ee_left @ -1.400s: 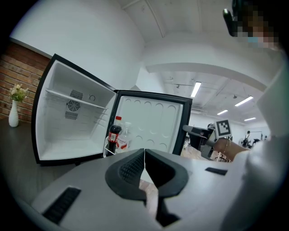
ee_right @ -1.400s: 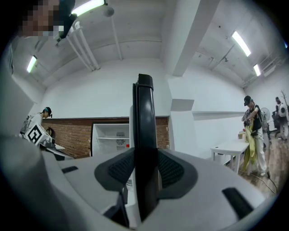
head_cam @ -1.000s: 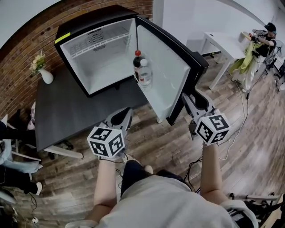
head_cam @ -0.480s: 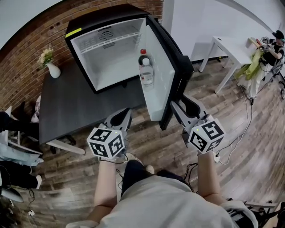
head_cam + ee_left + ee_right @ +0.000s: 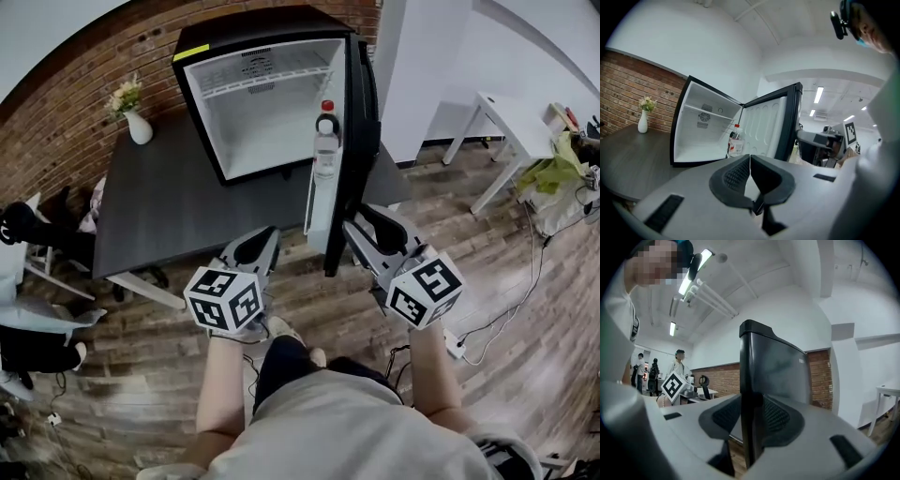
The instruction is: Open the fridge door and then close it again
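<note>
Right gripper view, jaws closing on fridge door [image 5: 778, 371]

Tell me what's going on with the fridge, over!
Left gripper shut, empty. Right gripper, jaws just been closing, grips fridge door edge. Door open. Bottle in door shelf; nothing blocking.
</note>
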A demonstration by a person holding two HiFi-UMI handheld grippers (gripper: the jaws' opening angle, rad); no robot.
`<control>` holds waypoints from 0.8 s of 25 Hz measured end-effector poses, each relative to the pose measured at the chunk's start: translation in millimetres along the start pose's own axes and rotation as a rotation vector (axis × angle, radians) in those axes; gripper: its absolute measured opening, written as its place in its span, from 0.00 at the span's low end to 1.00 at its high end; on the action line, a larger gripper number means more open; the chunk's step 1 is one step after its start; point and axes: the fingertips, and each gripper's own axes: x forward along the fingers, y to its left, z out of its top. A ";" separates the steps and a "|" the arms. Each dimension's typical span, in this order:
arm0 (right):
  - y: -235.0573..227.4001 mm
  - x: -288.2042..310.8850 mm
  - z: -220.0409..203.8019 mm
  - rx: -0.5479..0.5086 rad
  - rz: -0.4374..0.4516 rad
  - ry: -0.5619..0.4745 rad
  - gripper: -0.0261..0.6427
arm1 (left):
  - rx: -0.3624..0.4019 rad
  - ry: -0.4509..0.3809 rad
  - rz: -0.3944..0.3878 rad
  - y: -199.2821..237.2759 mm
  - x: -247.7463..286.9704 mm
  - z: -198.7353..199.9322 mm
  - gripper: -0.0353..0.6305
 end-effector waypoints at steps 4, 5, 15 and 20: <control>13.1 17.4 0.3 0.014 0.056 -0.002 0.22 | 0.011 0.004 0.032 9.3 -4.9 1.0 0.06; 16.2 22.1 -0.6 0.017 0.073 -0.002 0.21 | 0.010 0.002 0.043 12.0 -6.7 1.3 0.07; 35.1 64.2 -3.0 0.029 0.170 -0.014 0.16 | 0.015 0.017 0.132 33.2 -23.9 1.6 0.06; 44.4 89.5 -2.5 0.019 0.223 -0.019 0.14 | 0.016 0.023 0.160 49.2 -25.5 4.8 0.06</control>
